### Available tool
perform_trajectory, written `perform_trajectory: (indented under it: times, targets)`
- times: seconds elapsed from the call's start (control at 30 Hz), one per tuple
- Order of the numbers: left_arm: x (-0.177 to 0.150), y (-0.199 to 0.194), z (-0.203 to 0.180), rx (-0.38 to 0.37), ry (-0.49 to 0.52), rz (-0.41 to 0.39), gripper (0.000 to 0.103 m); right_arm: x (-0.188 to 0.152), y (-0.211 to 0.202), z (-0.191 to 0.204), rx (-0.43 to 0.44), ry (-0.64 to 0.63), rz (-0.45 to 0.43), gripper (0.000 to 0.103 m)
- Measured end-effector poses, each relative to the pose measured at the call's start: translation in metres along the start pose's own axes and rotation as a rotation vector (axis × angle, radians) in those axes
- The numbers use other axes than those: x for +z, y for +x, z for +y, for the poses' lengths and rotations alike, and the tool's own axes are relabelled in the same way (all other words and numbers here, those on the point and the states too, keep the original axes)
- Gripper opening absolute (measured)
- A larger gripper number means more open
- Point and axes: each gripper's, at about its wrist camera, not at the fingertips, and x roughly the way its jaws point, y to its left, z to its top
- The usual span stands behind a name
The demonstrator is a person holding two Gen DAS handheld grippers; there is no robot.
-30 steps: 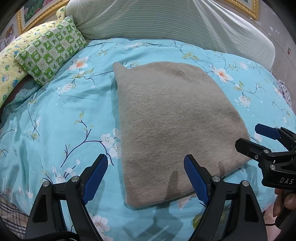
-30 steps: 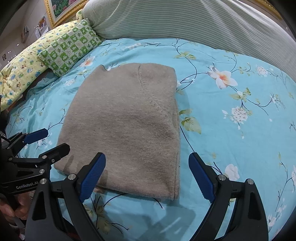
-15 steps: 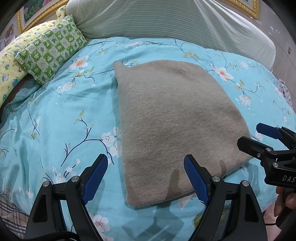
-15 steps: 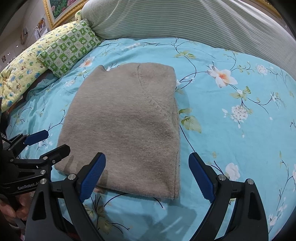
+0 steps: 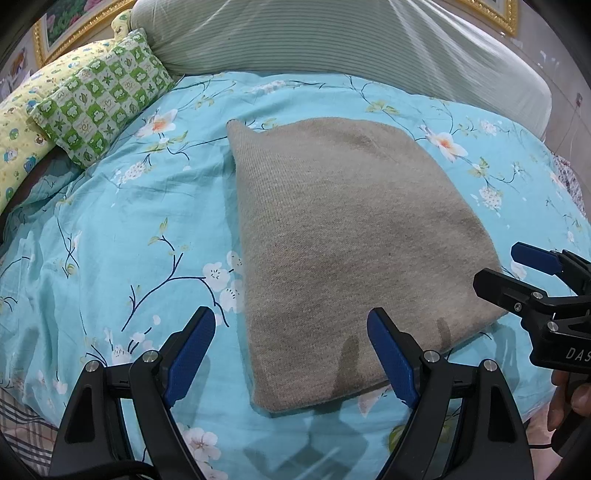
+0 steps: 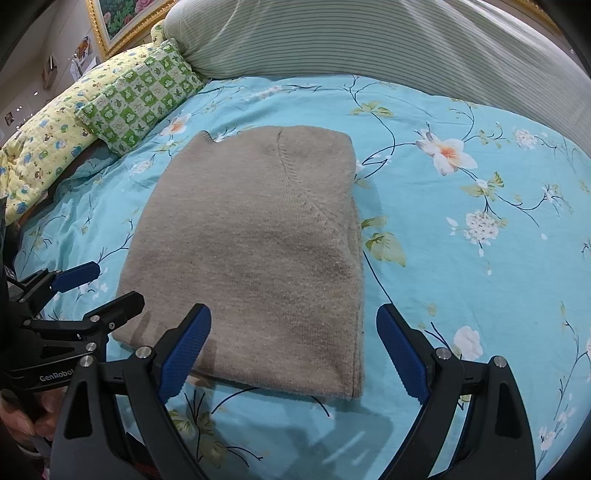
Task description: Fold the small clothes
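A beige knitted garment lies folded flat on the blue flowered bedspread; it also shows in the right wrist view. My left gripper is open and empty, hovering just above the garment's near left corner. My right gripper is open and empty, hovering above the garment's near right edge. Each gripper shows in the other's view: the right gripper at the right edge, the left gripper at the left edge.
A green checked pillow and a yellow pillow lie at the back left. A large striped grey-green bolster runs along the back. A gold picture frame hangs behind.
Both grippers have drifted very slightly; the garment appears a touch lower and closer. Jaws stay open and nothing has been grasped.
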Motion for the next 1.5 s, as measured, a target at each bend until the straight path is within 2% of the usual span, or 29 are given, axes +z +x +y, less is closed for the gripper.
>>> perform_trajectory:
  times: [1.5]
  targets:
    - [0.0055, 0.0036, -0.0009, 0.001, 0.012, 0.005, 0.085, 0.0052, 0.0022, -0.0004, 0.016, 0.01, -0.001, 0.091]
